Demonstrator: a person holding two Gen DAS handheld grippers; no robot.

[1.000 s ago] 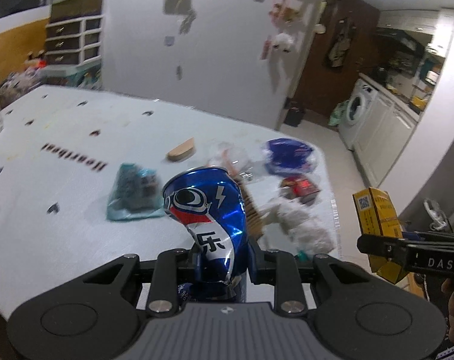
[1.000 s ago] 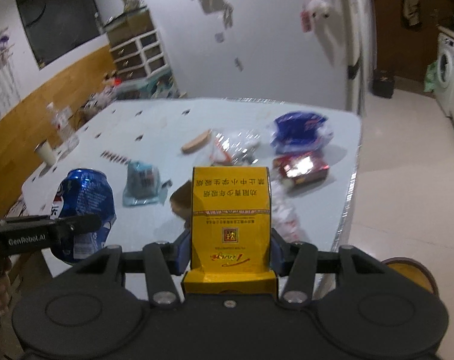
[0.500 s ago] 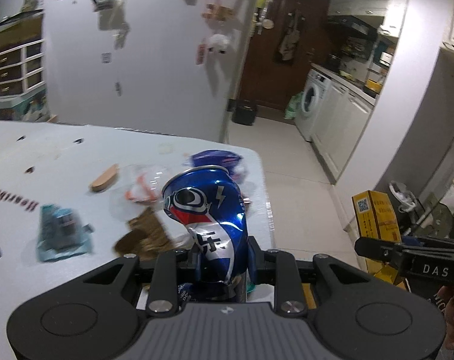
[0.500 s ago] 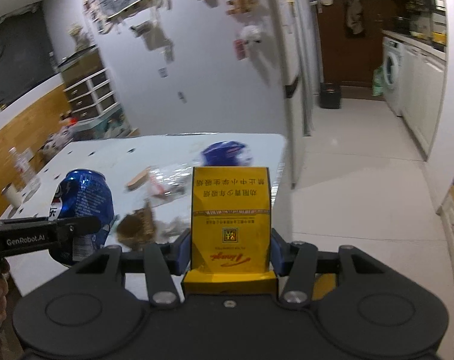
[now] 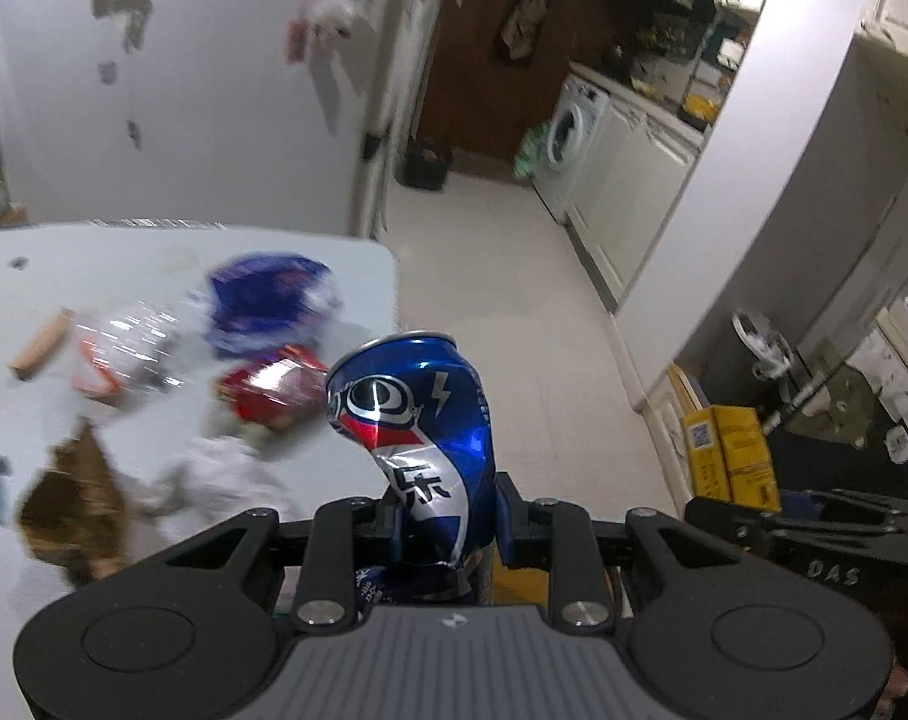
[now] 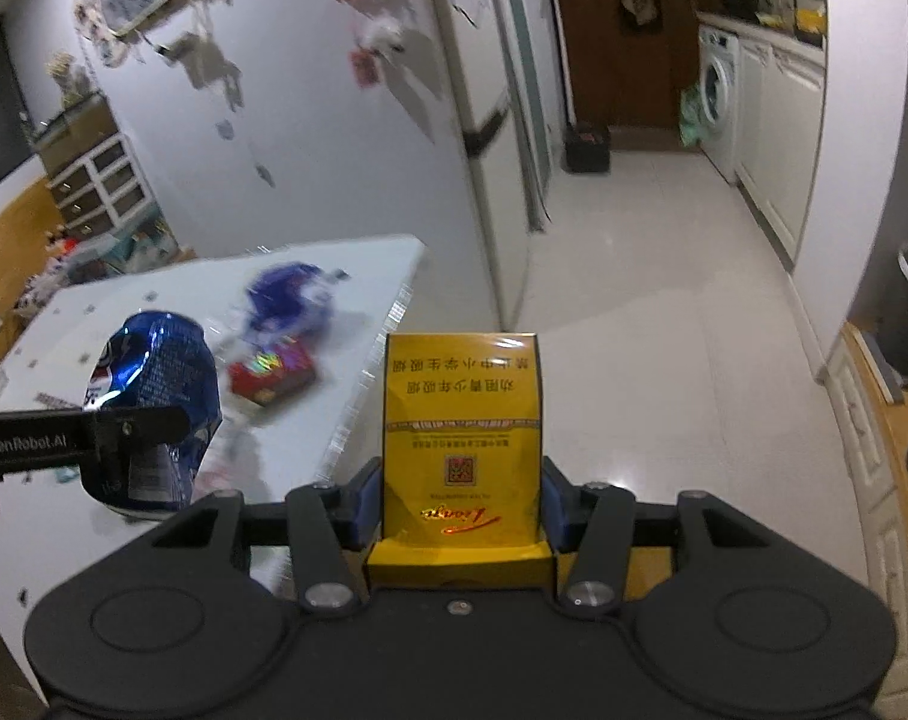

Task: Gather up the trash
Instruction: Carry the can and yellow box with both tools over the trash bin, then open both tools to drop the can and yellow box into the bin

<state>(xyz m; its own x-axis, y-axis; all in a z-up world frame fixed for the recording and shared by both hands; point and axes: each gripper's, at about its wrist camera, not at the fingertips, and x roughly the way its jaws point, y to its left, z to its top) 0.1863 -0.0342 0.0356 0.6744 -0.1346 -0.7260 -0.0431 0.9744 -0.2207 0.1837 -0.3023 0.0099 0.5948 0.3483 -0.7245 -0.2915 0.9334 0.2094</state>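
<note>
Right now both grippers carry trash, held up off the white surface (image 5: 172, 252). The left gripper (image 5: 448, 516) pinches a crumpled blue soda can (image 5: 418, 420) around its dented waist, the can standing upright between the pads with its rim pointing away from the camera. The right gripper (image 6: 461, 501) clamps a yellow cigarette pack (image 6: 461, 420) by its two narrow sides, its printing upside down in the right wrist view. In that view the can shows at the left, just beside the pack; in the left wrist view the pack shows at the right, near the can.

More trash lies on the surface near its corner, all motion-blurred: a blue wrapper (image 5: 268, 300), a red packet (image 5: 271, 390) just in front of it, a clear plastic wrapper (image 5: 127, 348), a small tan piece (image 5: 40, 345), a brown crumpled scrap (image 5: 70, 510) and some white crumpled paper (image 5: 226, 474). Beyond the surface a pale tiled floor (image 6: 634, 300) runs toward a washing machine (image 6: 718, 96).
</note>
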